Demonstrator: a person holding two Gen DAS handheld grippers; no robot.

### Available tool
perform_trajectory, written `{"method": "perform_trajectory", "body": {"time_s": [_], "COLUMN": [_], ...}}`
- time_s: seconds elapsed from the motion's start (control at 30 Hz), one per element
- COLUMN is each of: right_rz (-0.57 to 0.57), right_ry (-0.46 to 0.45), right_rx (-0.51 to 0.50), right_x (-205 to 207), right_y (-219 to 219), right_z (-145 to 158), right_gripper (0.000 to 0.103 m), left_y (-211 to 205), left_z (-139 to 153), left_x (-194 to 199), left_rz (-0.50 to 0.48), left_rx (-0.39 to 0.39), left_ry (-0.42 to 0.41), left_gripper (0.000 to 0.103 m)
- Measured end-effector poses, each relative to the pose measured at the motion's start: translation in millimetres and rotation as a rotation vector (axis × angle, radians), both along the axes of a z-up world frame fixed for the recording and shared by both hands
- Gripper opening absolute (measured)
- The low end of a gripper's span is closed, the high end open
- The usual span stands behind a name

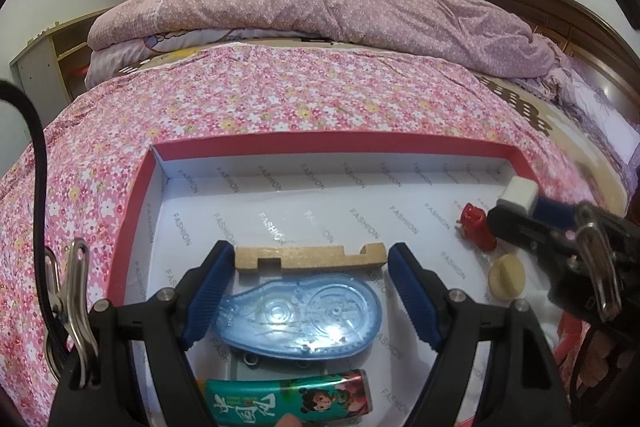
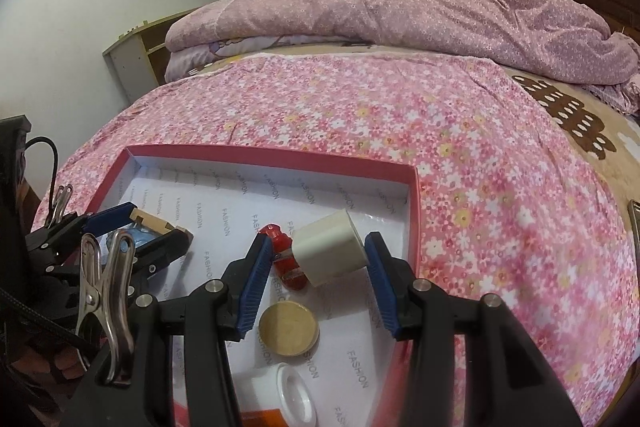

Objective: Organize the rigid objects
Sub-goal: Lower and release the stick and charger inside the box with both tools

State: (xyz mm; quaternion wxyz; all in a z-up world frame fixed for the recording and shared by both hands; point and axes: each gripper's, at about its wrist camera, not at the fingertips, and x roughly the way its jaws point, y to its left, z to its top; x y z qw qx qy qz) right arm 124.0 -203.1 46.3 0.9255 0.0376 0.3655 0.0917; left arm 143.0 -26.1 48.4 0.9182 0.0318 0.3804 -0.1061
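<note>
A shallow red-rimmed box [image 1: 138, 199] with white "FASHION" lining lies on the flowered bedspread. My left gripper [image 1: 310, 253] is open over it, its blue pads either side of a notched wooden block [image 1: 312, 257]; a blue correction-tape dispenser [image 1: 300, 315] and a green tube [image 1: 292, 399] lie nearer. My right gripper [image 2: 318, 247] is open around a tilted white cube [image 2: 330, 253], which touches the right pad only. A red toy [image 2: 286, 261], a round wooden disc [image 2: 289, 327] and a white ring [image 2: 296, 391] lie in the box below it.
The box rim [image 2: 414, 219] runs close to the right of my right gripper. The pink flowered bedspread [image 2: 400, 107] spreads beyond, with a folded pink quilt [image 2: 400, 11] at the back. The other gripper shows at the left of the right wrist view [image 2: 132, 227].
</note>
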Motion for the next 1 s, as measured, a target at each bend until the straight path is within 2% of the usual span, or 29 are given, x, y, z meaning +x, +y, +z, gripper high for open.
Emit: {"method": "perform_trajectory", "body": {"time_s": [0.27, 1.0], "right_rz": [0.005, 0.021], "right_ry": [-0.001, -0.017], "right_rx": [0.021, 0.089], "right_x": [-2.2, -31.8], "right_y": [1.7, -1.2], "right_z": [1.1, 14.0], "right_gripper": [0.056, 0.056], "left_y": [0.3, 6.2], "left_z": [-0.1, 14.9], "left_x": [-0.9, -28.5], "left_rz": [0.001, 0.002], "left_rx": [-0.005, -0.016], "left_ry": [0.003, -0.001], "left_gripper": [0.082, 0.082]}}
